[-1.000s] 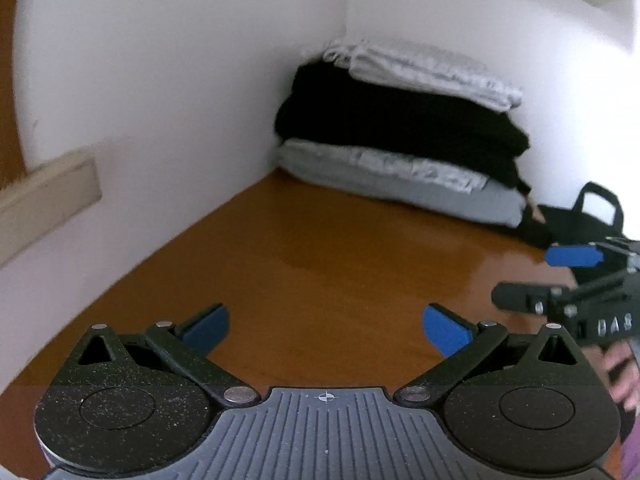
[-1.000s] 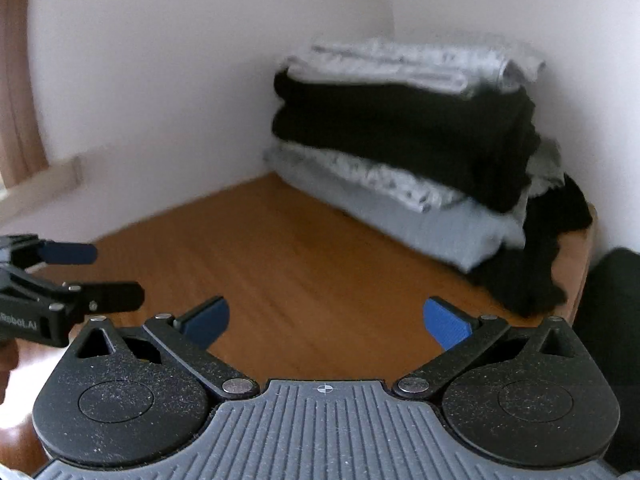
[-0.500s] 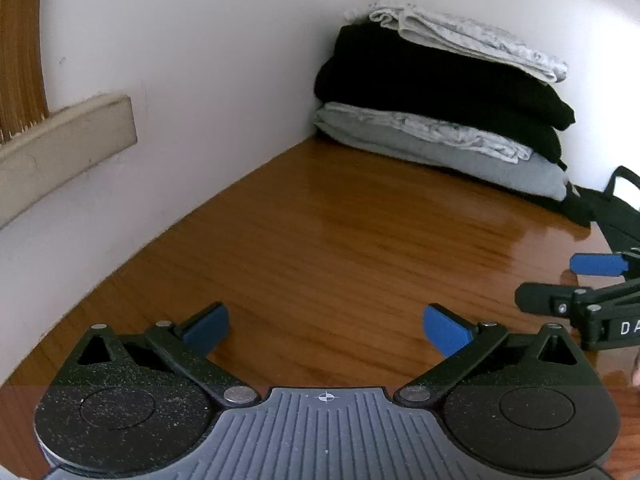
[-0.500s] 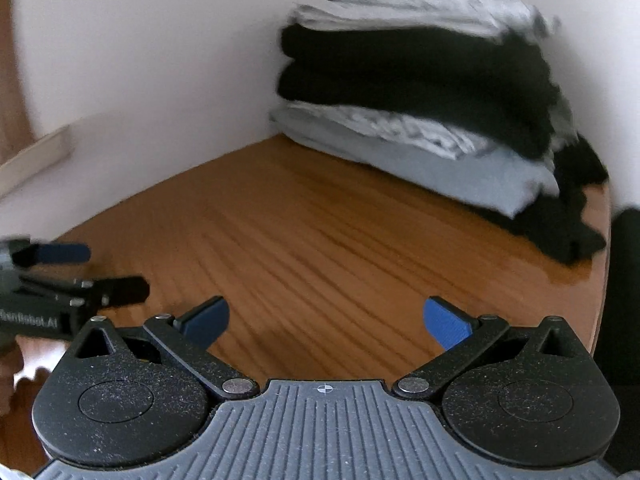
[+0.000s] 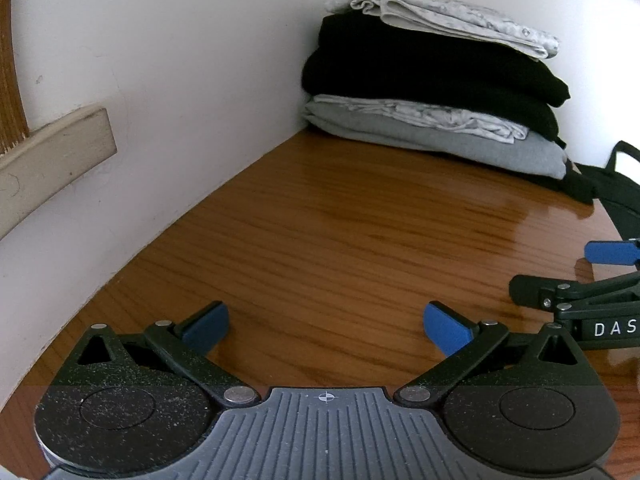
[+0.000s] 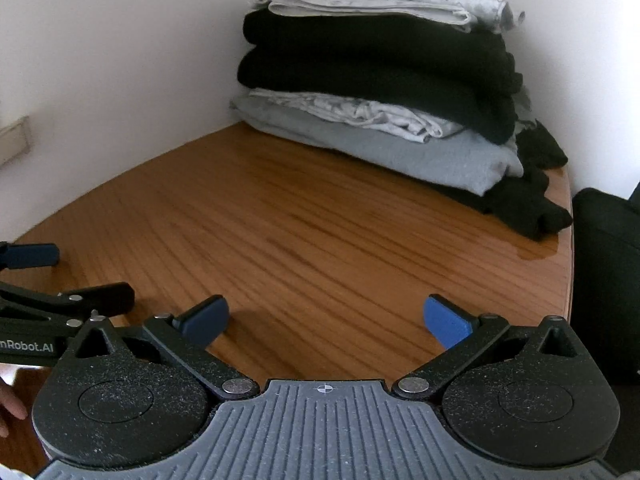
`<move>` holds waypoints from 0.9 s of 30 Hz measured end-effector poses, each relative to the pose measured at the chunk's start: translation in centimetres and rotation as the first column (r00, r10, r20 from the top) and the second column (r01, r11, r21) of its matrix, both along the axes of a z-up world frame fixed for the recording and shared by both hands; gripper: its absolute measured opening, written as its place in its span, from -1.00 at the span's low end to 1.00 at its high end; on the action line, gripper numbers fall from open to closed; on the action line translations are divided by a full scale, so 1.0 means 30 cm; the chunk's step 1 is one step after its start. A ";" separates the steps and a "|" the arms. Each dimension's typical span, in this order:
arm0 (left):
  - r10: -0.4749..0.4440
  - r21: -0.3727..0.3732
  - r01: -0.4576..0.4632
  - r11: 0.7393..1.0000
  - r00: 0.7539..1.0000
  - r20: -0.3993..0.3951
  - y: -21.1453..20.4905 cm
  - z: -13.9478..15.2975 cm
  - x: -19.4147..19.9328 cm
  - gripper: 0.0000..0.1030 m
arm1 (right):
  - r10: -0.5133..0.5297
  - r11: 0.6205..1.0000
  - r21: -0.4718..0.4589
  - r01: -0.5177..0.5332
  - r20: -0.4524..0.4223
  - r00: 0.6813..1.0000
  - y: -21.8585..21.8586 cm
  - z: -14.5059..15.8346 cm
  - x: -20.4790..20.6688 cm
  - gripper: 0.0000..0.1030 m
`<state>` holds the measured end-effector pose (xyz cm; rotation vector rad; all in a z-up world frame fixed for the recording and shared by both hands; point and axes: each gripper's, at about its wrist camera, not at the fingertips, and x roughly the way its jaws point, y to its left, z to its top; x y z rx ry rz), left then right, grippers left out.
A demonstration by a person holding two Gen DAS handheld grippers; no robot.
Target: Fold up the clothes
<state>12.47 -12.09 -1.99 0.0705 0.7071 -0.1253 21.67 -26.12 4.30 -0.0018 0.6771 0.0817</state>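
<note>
Folded clothes point(image 6: 372, 92) sit stacked in the tabletop's point(image 5: 340, 240) far corner, keeping its middle free; left gripper point(image 5: 326, 324) and right gripper point(image 6: 326, 320) hover side by side, fingers spread, holding nothing.

White capital letters "DAS" stand on the black body of the right gripper point(image 5: 608, 276), seen at the right edge of the left wrist view; the frame edge cuts the word off after the S. In the right wrist view, white lettering "nRobot.AI" runs along the black body of the left gripper point(image 6: 60, 276) at the left edge, its beginning cut off by the frame. No other writing, number or label can be read on anything else in either view.
</note>
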 end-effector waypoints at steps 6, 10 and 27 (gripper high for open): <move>0.001 0.000 -0.001 1.000 1.000 0.000 -0.002 0.003 0.000 1.00 | 0.005 1.000 0.003 -0.005 -0.001 1.000 -0.006 0.005 -0.014 1.00; 0.000 0.001 0.000 1.000 1.000 -0.001 -0.002 0.004 -0.001 1.00 | -0.002 1.000 0.004 0.002 -0.001 1.000 -0.006 0.007 -0.026 1.00; 0.003 0.000 -0.003 1.000 1.000 0.000 -0.005 0.001 -0.001 1.00 | -0.006 1.000 0.002 0.006 -0.002 1.000 -0.003 0.005 -0.028 1.00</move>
